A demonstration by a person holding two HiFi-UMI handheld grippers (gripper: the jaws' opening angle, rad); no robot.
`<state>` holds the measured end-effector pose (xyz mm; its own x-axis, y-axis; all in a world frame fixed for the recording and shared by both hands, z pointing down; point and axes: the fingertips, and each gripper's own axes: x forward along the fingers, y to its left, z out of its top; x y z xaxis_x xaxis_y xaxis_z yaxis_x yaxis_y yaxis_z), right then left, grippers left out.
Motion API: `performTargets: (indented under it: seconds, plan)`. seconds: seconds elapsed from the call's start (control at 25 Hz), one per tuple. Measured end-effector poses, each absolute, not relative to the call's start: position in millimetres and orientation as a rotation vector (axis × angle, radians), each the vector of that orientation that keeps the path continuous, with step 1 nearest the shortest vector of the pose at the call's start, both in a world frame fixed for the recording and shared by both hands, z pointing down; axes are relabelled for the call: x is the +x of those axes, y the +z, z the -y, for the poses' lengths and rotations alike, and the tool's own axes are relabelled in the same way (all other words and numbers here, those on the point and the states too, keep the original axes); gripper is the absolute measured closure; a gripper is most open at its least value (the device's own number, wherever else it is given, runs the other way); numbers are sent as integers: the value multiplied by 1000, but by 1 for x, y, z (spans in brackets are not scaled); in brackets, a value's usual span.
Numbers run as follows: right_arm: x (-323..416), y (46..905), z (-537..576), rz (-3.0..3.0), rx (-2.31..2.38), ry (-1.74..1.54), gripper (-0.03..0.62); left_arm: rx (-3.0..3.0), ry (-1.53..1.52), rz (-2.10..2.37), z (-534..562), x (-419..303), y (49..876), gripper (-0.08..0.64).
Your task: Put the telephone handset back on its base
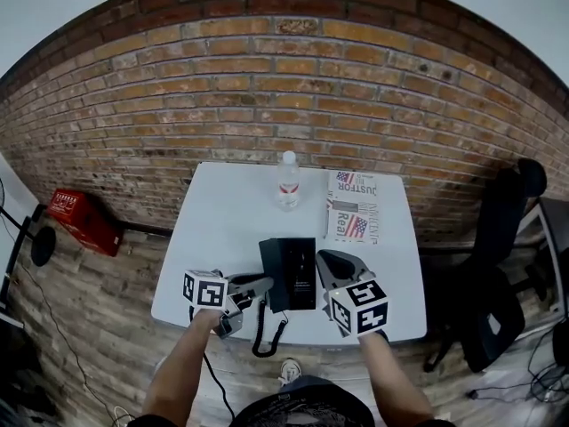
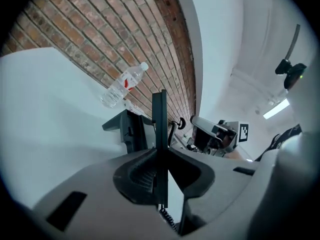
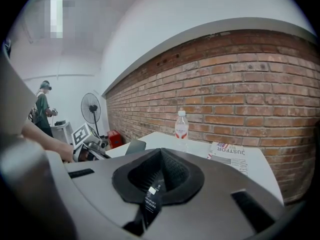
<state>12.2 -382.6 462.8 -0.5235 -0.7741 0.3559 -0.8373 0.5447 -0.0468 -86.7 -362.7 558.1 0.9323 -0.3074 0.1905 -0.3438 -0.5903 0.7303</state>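
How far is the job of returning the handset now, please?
Done: the handset is gripped in the shut left gripper, its coiled cord trailing. In hand: it is held left of the base, not on it. Left: set it on the base and let go. The right gripper is shut, empty.

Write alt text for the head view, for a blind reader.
Seen from above, a person's left hand-held gripper holds a corded handset just left of the black base on a white table, while the right hand-held gripper is shut at the base's right. A bottle and newspaper sit farther back, before a brick wall.
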Motion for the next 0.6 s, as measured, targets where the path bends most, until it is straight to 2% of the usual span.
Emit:
performTargets:
  seconds: [0.6]
  plan:
    - [15, 478, 410, 2461, 1299, 310, 591, 2164, 149, 194, 384, -79, 584, 488]
